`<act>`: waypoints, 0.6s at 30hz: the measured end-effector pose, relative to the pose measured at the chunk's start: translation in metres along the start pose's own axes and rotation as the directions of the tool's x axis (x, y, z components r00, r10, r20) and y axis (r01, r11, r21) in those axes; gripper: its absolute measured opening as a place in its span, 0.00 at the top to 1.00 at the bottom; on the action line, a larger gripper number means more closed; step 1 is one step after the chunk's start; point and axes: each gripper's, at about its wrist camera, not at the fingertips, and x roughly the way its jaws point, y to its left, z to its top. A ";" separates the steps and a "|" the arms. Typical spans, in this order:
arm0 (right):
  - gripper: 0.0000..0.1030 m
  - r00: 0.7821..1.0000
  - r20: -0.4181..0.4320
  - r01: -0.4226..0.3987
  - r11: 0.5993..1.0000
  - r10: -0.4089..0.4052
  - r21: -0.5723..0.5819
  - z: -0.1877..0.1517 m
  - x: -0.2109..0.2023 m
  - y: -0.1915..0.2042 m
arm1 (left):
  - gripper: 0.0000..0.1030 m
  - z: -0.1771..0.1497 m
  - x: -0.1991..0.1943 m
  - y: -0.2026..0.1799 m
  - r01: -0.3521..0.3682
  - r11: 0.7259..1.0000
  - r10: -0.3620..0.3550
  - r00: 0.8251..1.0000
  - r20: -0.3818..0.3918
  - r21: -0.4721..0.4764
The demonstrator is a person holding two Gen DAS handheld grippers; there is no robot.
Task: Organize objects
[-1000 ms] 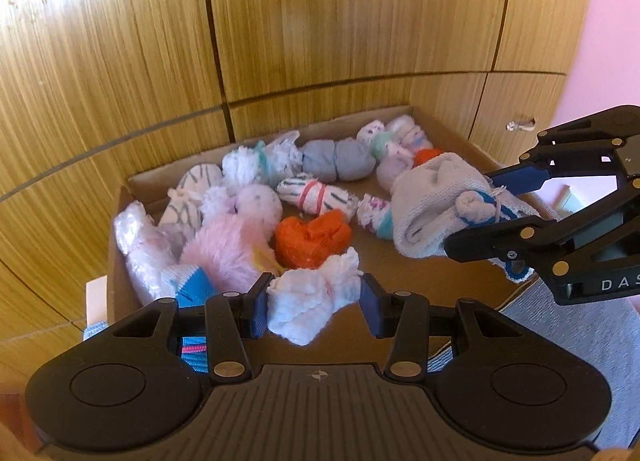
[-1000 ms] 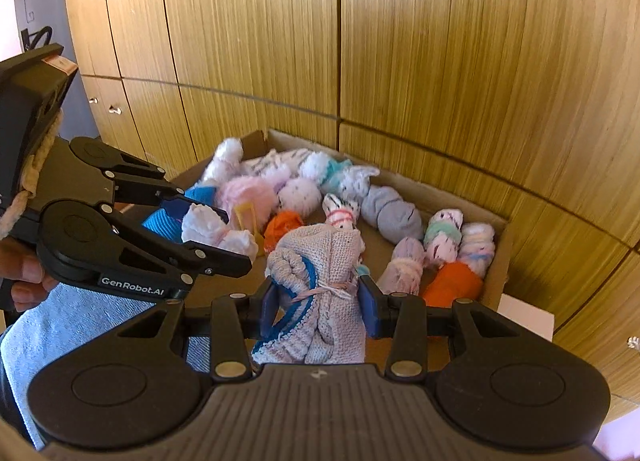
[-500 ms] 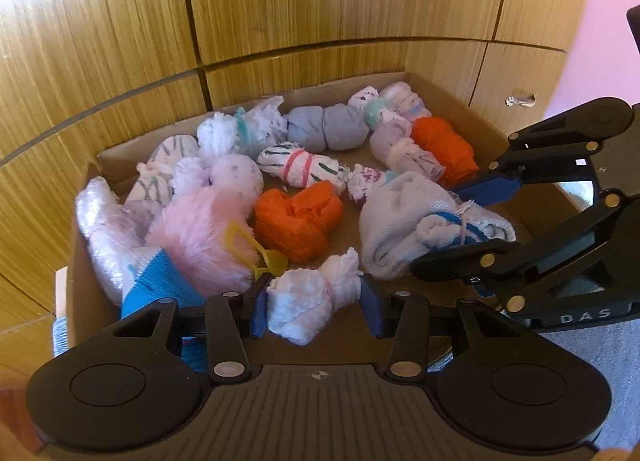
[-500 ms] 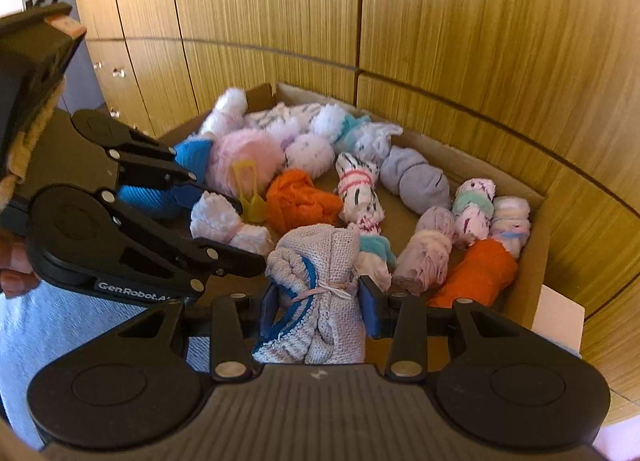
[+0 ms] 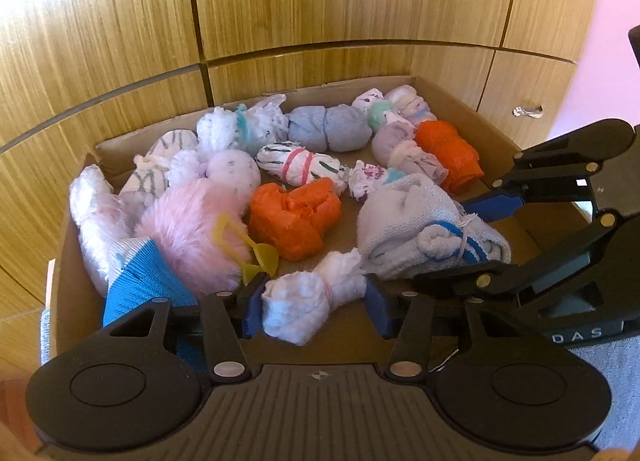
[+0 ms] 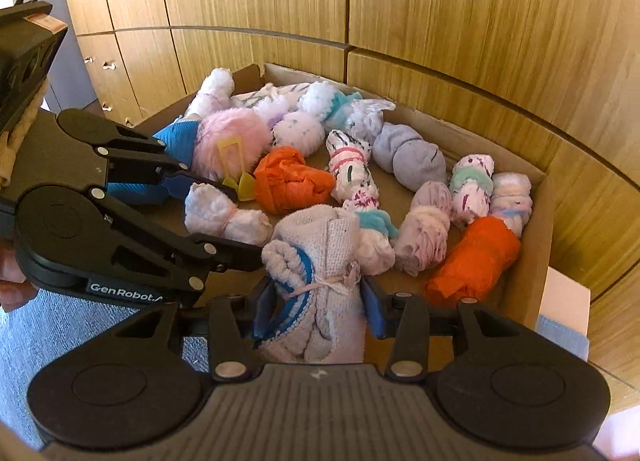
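Wooden cabinets behind the cardboard box. Left tool clamps the fluffy white sock roll, right tool clamps the knit bundle; I'd lower both into bare front gaps before releasing.

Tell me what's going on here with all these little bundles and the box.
A person holding two grippers is sorting rolled cloth bundles into a cardboard box beside wooden cabinets. The left gripper is shut on a fluffy white bundle; the right gripper is shut on a larger pale knit bundle with blue trim. Both are held over the box's near side, which already holds many bundles, including two orange ones.
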 end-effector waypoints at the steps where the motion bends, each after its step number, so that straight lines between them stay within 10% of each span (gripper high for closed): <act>1: 0.57 1.000 -0.001 0.003 1.000 -0.003 -0.002 0.000 0.000 0.000 | 0.42 0.000 0.000 0.000 -0.001 1.000 0.001 1.000 0.000 -0.002; 18: 0.42 0.999 0.041 0.028 0.987 -0.035 0.157 -0.009 -0.034 -0.006 | 0.11 -0.004 -0.025 0.000 -0.047 0.988 0.047 0.999 0.000 -0.147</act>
